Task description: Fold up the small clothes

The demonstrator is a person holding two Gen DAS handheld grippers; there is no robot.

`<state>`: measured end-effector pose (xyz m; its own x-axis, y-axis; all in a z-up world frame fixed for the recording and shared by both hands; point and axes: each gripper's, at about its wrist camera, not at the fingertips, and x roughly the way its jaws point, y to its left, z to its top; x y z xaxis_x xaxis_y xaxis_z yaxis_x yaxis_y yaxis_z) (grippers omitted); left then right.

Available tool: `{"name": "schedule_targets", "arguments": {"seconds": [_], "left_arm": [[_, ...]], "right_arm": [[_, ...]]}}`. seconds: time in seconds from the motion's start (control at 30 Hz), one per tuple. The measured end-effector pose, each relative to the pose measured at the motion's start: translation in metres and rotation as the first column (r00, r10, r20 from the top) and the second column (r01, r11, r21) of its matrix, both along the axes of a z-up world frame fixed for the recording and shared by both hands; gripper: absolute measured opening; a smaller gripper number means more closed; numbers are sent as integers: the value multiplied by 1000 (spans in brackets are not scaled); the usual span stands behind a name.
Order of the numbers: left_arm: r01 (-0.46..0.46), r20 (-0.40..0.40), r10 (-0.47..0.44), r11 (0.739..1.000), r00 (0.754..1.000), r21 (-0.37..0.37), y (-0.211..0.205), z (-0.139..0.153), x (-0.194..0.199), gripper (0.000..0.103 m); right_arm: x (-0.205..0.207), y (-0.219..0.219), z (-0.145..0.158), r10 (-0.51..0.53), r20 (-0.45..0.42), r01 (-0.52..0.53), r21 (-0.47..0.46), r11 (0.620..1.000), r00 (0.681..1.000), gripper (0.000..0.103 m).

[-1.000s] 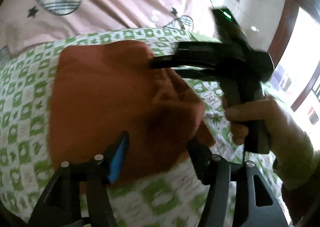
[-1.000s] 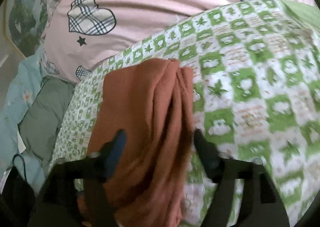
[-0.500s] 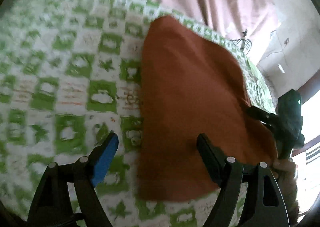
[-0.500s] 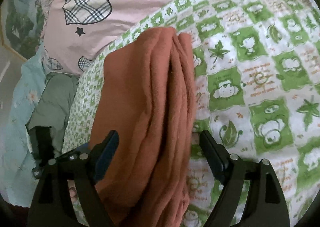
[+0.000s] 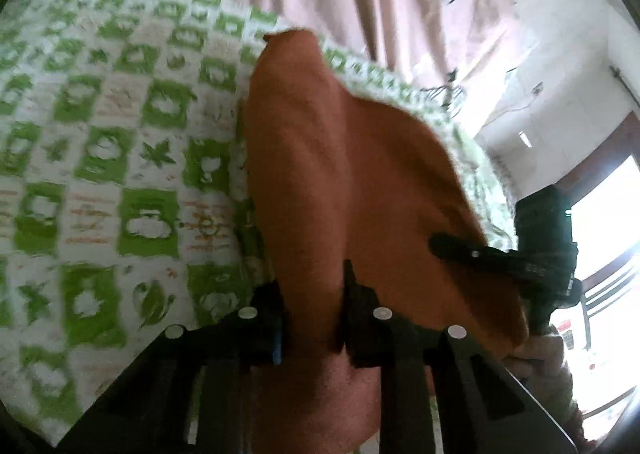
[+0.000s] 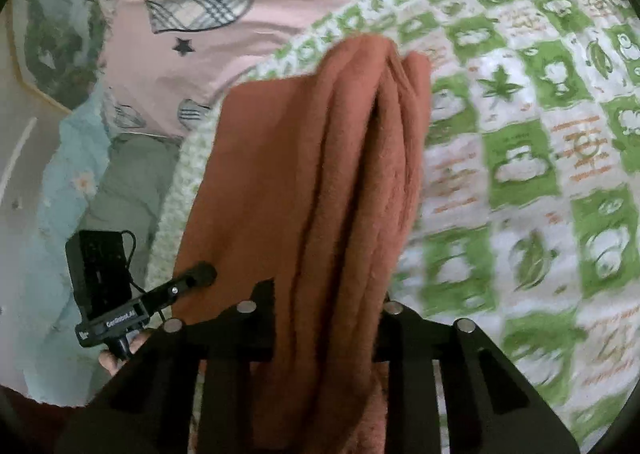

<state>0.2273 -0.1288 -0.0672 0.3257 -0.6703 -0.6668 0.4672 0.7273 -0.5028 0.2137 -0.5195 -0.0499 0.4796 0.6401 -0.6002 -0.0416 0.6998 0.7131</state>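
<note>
Rust-orange garment [image 5: 340, 182] is pinched by both the left gripper [image 5: 312, 318] and right gripper [image 6: 324, 318], jaws just closed (thick bunched layers); uneven lifting could undo the fold.

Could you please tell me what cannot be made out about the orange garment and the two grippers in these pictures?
- Left wrist view: the near end of the orange garment is hidden behind the left gripper, whose jaws have just been closing on it.
- Right wrist view: the right gripper likewise covers the garment's near end.
- Both views: the kind of garment; it is bunched.
- Left wrist view: the green checked blanket print, blurred.
</note>
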Motion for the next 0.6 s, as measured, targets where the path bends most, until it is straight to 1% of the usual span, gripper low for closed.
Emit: {"name": "schedule_targets", "arguments": {"seconds": [0.07,0.17,0.3,0.37,0.4,0.5,0.57,0.6], "left_arm": [[-13,40,12,1000,999,12,16,14,-15,20],[-45,68,45,999,997,7,49,30,-37,20],[-131,78,130,991,988,4,112,42,-71,20],[-164,79,162,986,984,12,130,42,-85,20],[-183,84,180,983,980,23,147,42,-98,20],[-213,65,210,976,976,42,168,30,-118,20],[-216,27,214,975,976,58,179,12,-125,21],[-219,-4,220,974,976,62,185,0,-126,22]], "right_arm": [[-6,17,8,27,20,-27,7,1000,999,26],[-17,53,19,87,60,-88,18,996,994,26],[-27,107,27,186,108,-191,43,981,977,26],[-31,129,27,229,120,-236,48,970,966,26],[-34,140,25,251,120,-259,53,964,960,26],[-39,167,9,303,82,-308,68,949,950,26],[-42,175,-3,309,52,-312,57,948,950,26],[-45,176,-9,305,37,-306,46,951,952,27]]}}
